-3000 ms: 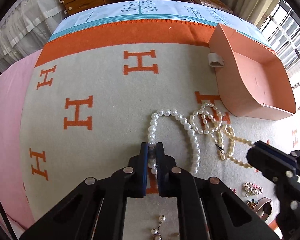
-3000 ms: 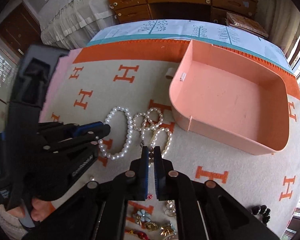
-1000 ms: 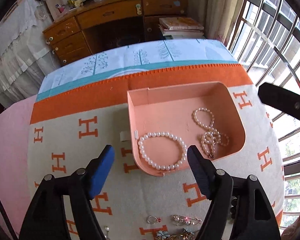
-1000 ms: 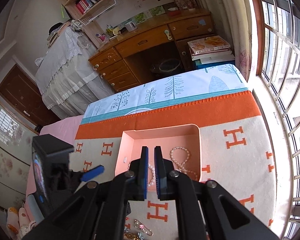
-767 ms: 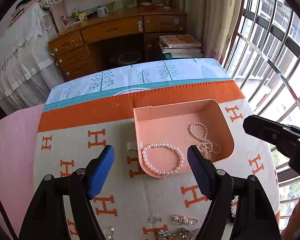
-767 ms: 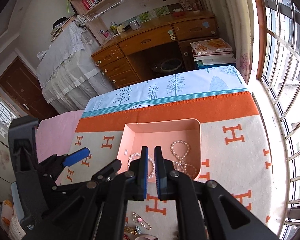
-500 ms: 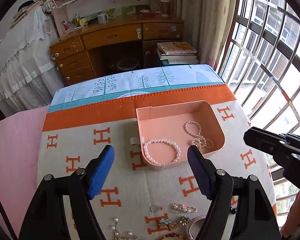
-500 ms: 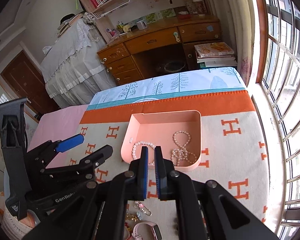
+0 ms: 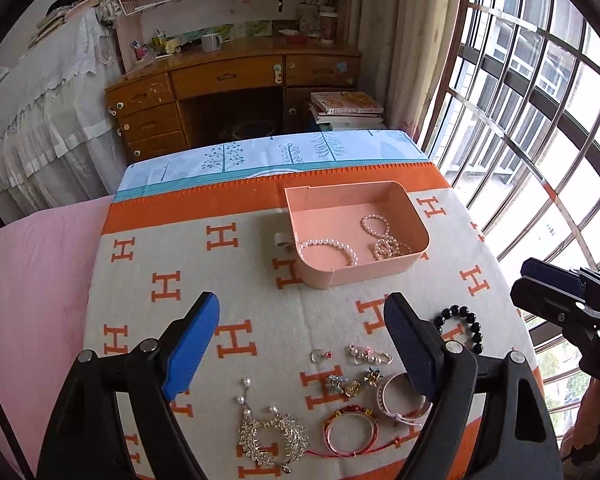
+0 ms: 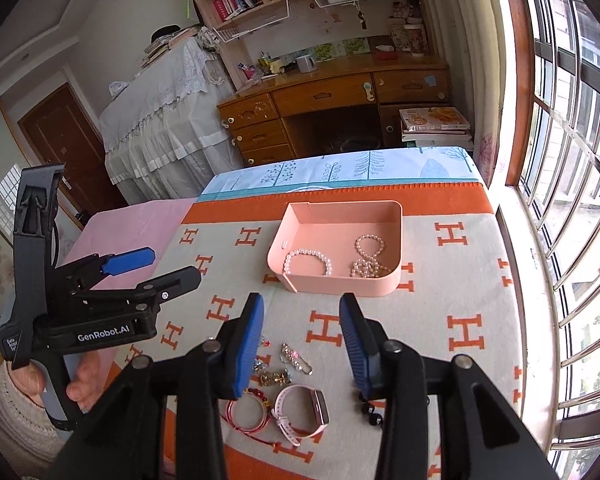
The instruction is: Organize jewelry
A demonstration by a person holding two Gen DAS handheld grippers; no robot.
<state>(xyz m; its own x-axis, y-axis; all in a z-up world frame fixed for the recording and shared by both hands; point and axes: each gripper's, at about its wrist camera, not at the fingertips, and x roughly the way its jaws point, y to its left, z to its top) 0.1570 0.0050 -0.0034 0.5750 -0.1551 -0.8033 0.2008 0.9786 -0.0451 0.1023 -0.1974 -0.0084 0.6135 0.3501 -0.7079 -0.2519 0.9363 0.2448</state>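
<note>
A bed under a cream blanket [image 9: 260,280] patterned with orange H's carries the work. Two pearl strands [image 9: 384,240] lie in the open salmon-pink plastic tray [image 9: 418,220]; loose trinkets, a black bead bracelet [image 9: 462,326] and a pink-strapped watch [image 10: 300,410] remain nearer. The left gripper [image 9: 302,340] is held wide apart and empty; the right gripper's [image 10: 302,340] jaws have just been opening, nothing between them. Another pickup is judged next.

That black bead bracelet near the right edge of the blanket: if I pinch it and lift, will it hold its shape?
Probably not. The black bead bracelet is a loop of separate round beads, so it should sag from the pinch point. The glossy beads may slip between flat pads. If pushed instead, it would likely drag and bunch on the blanket rather than slide.
</note>
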